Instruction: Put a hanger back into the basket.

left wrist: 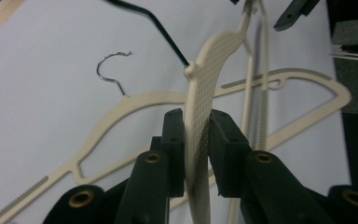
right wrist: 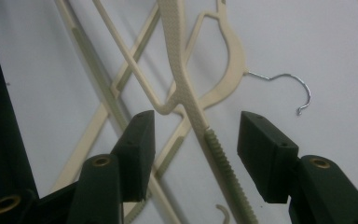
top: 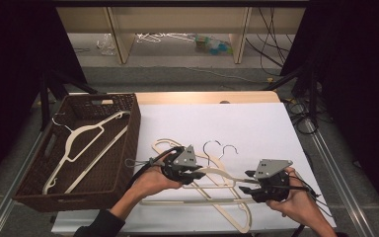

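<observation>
Left gripper [left wrist: 196,140] pinches the top hanger [left wrist: 200,116] by its flat shoulder, a firm spot for lifting it off the pile [top: 197,190] on the table [top: 256,128]; right gripper [right wrist: 196,140] stands open astride its ribbed arm, pads clear; basket [top: 128,143] left already holds one, likely destination.

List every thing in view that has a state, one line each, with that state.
left gripper: shut on the lifted hanger.
right gripper: open, pads clear of the lifted hanger's arm between them.
lifted hanger: cream, raised off the pile, on edge in the left gripper.
hangers on the table: lying flat, crossed over each other.
basket: open-topped, one hanger inside.
hanger in the basket: lying flat.
</observation>
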The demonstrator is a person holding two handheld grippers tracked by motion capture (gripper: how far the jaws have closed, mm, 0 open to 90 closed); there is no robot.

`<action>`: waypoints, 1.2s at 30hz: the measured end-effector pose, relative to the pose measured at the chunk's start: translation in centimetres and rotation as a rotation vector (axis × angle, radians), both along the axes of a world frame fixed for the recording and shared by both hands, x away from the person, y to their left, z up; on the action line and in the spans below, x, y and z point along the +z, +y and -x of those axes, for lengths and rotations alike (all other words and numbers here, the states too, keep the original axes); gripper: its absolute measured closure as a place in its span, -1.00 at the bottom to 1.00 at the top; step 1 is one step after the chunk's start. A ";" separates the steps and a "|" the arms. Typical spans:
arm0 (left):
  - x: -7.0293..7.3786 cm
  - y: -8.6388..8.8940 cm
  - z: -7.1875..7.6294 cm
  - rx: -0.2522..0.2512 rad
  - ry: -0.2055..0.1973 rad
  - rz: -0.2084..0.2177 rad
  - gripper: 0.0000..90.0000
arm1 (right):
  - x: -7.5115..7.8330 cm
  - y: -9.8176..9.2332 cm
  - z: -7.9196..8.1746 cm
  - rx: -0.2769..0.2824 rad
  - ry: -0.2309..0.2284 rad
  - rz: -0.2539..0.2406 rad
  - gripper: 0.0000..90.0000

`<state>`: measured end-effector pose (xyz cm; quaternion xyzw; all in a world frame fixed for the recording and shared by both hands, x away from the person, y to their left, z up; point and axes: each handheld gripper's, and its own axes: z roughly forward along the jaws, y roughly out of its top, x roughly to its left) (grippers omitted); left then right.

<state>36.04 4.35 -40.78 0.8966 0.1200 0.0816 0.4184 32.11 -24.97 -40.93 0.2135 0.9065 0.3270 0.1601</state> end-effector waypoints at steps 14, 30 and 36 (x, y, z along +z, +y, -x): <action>1.5 1.1 0.7 0.054 0.080 0.050 0.89 | 2.0 0.7 1.5 0.009 -0.034 -0.058 -0.05; 6.5 4.9 0.7 0.190 0.031 0.195 0.90 | -0.6 0.3 0.7 -0.101 0.029 -0.132 -0.27; 9.1 6.3 1.0 0.218 0.012 0.257 0.90 | -1.6 -0.1 0.3 -0.163 0.011 -0.168 -0.51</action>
